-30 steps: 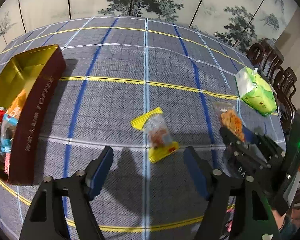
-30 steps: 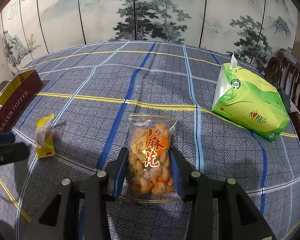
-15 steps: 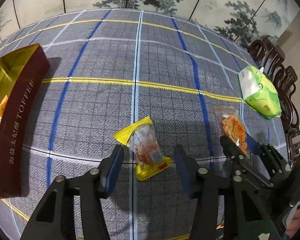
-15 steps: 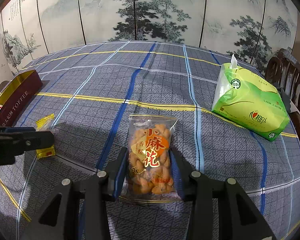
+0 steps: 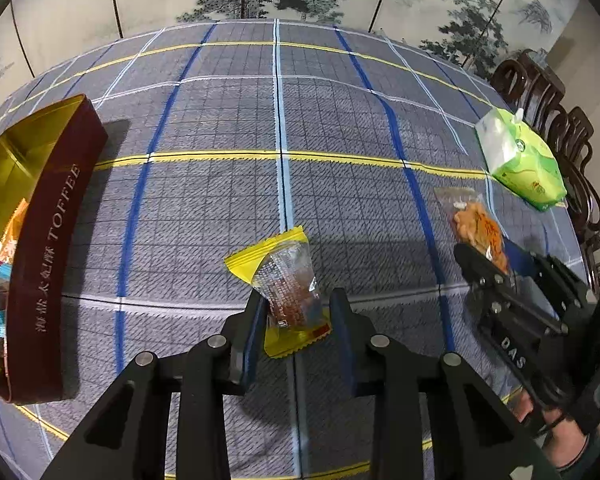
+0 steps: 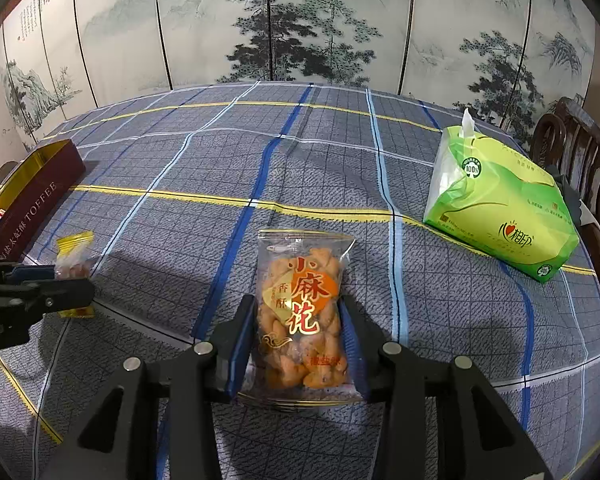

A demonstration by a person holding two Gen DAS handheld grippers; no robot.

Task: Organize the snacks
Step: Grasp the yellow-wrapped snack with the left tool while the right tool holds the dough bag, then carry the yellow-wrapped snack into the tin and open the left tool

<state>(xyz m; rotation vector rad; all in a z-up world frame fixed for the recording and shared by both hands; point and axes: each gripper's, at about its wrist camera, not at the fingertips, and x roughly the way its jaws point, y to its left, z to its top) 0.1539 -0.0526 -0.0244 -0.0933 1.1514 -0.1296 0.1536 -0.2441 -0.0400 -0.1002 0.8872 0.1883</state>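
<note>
toffee box (image 5: 56,248) far left on table, open | left gripper (image 5: 298,312) clamped on yellow candy packet (image 5: 290,280), long axis running near-to-far, slightly tilted; box lies to its left | right gripper (image 6: 298,344) pinching twist-snack bag (image 6: 300,320), long axis near-to-far, label upright

Looking steeply down along each gripper's fingers, close above the plaid tablecloth (image 5: 220,128), facing the painted screen (image 6: 300,20). Sharing the tablecloth's middle: toffee box (image 5: 56,248), yellow snack packet (image 6: 74,258), orange snack bag (image 5: 478,232), green tissue pack (image 6: 500,208).
</note>
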